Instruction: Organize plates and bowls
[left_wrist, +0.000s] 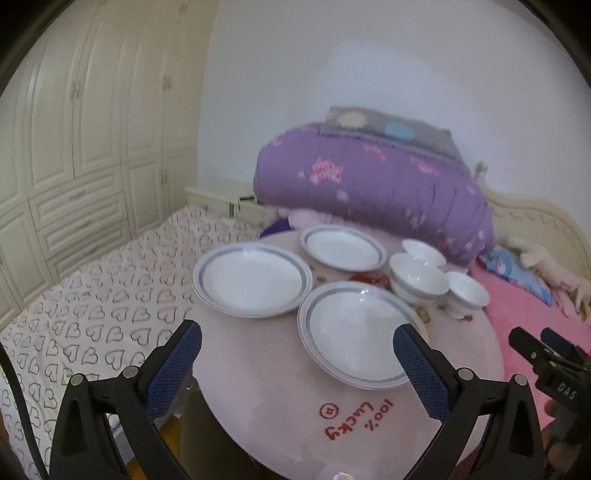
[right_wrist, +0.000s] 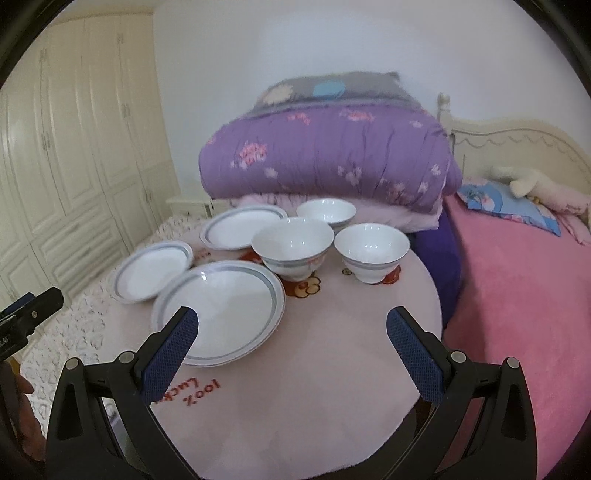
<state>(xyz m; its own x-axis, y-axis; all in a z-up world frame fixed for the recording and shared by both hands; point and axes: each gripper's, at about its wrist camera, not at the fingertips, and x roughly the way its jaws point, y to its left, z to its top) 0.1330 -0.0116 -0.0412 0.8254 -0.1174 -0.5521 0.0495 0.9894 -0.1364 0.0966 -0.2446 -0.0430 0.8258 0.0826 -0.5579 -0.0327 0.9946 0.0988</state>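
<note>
Three white plates with grey-blue rings lie on a round pink table (left_wrist: 258, 387) (right_wrist: 332, 350): a near plate (left_wrist: 356, 332) (right_wrist: 221, 310), a left plate (left_wrist: 253, 278) (right_wrist: 151, 271) and a far plate (left_wrist: 343, 248) (right_wrist: 242, 226). Three white bowls stand to their right: a middle bowl (left_wrist: 417, 278) (right_wrist: 293, 245), a far bowl (left_wrist: 423, 251) (right_wrist: 327, 210) and a right bowl (left_wrist: 467, 293) (right_wrist: 371, 251). My left gripper (left_wrist: 297, 338) hovers open over the table's near side, its right finger over the near plate's edge. My right gripper (right_wrist: 291, 325) is open and empty, just short of the bowls.
The table stands on a bed with a heart-print sheet (left_wrist: 92, 314) at left and a pink blanket (right_wrist: 517, 295) at right. A folded purple quilt (left_wrist: 369, 184) (right_wrist: 325, 158) rises behind the table. Cream wardrobes (left_wrist: 74, 147) line the left wall. The right gripper's body (left_wrist: 550, 365) shows at the left wrist view's right edge.
</note>
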